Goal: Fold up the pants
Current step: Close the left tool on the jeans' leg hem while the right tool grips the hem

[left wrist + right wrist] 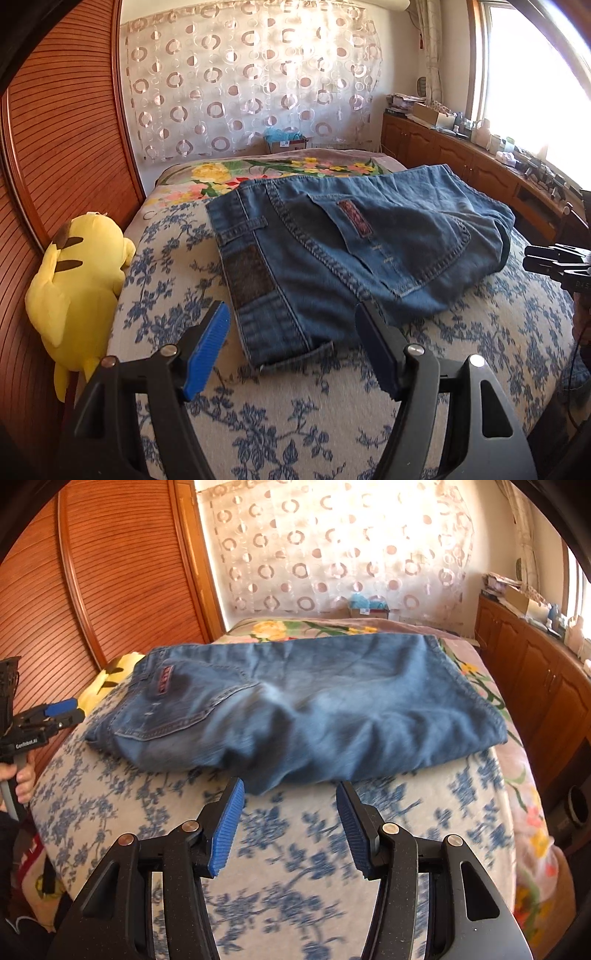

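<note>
- Since the jeans [354, 240] already lie doubled into a short, thick bundle on the bed [295, 424], with the waistband and a back pocket on top, I judge the folding well along; whether one more fold is meant cannot be told.
- What may be left: the near edge of the bundle is rumpled and puffed rather than flat, so a smoothing or a final fold over could still be due.
- Neither gripper holds anything. The left gripper [295, 354] stands open, its blue pads either side of the waistband's near corner without pressing on it. The right gripper [290, 827] is also open, over bare bedspread just short of the denim's near edge.
- Only the left wrist view shows the waistband end closely: belt loop, dark patch, red label on the pocket, and a yellow plush toy [77, 280] at the bed's side against the wooden doors.
- Only the right wrist view shows the bundle's other end, lying on the flowered blanket [484, 686], and the person's hand [22, 782] on the left gripper's handle. That view is blurred.
</note>
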### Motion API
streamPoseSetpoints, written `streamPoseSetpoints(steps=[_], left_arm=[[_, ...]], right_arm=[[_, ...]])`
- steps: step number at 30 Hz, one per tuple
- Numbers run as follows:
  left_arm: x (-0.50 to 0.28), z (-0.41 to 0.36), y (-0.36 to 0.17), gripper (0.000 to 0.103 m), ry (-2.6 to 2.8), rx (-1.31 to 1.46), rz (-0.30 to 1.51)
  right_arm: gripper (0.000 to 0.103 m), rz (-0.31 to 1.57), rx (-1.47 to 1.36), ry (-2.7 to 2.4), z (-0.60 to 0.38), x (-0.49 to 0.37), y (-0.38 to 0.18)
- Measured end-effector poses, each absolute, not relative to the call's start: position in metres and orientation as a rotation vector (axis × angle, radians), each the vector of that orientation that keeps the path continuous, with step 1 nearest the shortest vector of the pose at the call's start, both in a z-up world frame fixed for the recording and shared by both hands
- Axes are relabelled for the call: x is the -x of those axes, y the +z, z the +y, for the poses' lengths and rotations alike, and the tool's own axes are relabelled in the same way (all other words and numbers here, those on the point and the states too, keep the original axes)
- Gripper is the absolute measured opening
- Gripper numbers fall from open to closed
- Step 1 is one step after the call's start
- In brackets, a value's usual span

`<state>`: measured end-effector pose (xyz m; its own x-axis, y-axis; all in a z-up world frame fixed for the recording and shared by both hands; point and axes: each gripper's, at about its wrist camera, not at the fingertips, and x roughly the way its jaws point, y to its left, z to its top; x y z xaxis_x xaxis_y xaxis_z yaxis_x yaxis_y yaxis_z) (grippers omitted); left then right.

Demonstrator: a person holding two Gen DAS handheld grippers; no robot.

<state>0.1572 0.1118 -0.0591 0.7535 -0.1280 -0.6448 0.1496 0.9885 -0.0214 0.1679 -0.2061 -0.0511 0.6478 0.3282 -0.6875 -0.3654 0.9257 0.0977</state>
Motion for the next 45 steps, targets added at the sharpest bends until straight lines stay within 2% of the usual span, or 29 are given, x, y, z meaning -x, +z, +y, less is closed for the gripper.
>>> streamPoseSetpoints(steps=[4,7,11,23,25,26,28,32,40,41,42,44,45], left_arm=[[-0.148,0.112,-0.068,0.070,-0.158,-0.027,0.722],[-0.144,0.111,-0.073,0.070,-0.171,-0.026,0.734],[-0.144,0.109,-0.077,0.070,-0.175,-0.037,0.751],[-0.159,0.110,-0.098,0.070,-0.144,-0.057,0.817],[-0.162,0.112,-0.101,0.070,-0.134,-0.057,0.831],[-0.163,0.113,-0.102,0.070,-0.133,-0.058,0.836],[-0.166,0.113,-0.105,0.070,-0.130,-0.067,0.844],[-0.173,0.114,-0.107,0.064,-0.129,-0.074,0.860],[-0.182,0.112,-0.103,0.042,-0.148,-0.086,0.861],[-0.181,0.112,-0.101,0.036,-0.153,-0.087,0.854],[-0.180,0.112,-0.099,0.023,-0.161,-0.090,0.846],[-0.179,0.112,-0.094,0.011,-0.157,-0.096,0.830],[-0.179,0.112,-0.090,0.010,-0.154,-0.098,0.824]], right_arm=[[0.052,0.785,0.061,0.390,-0.198,-0.165,-0.060],[0.043,0.806,0.066,0.402,-0.193,-0.167,-0.069],[0.040,0.831,0.076,0.399,-0.188,-0.173,-0.074],[0.039,0.892,0.090,0.400,-0.169,-0.201,-0.084],[0.030,0.879,0.106,0.404,-0.166,-0.202,-0.082],[0.013,0.858,0.122,0.415,-0.164,-0.200,-0.079],[0.006,0.808,0.137,0.413,-0.163,-0.197,-0.072],[0.002,0.708,0.067,0.427,-0.176,-0.193,-0.043],[0.002,0.699,0.098,0.435,-0.173,-0.194,-0.036],[0.002,0.701,0.098,0.436,-0.173,-0.194,-0.035],[0.002,0.703,0.098,0.438,-0.173,-0.193,-0.035],[0.002,0.705,0.107,0.440,-0.173,-0.193,-0.035],[0.002,0.704,0.112,0.441,-0.173,-0.193,-0.034]])
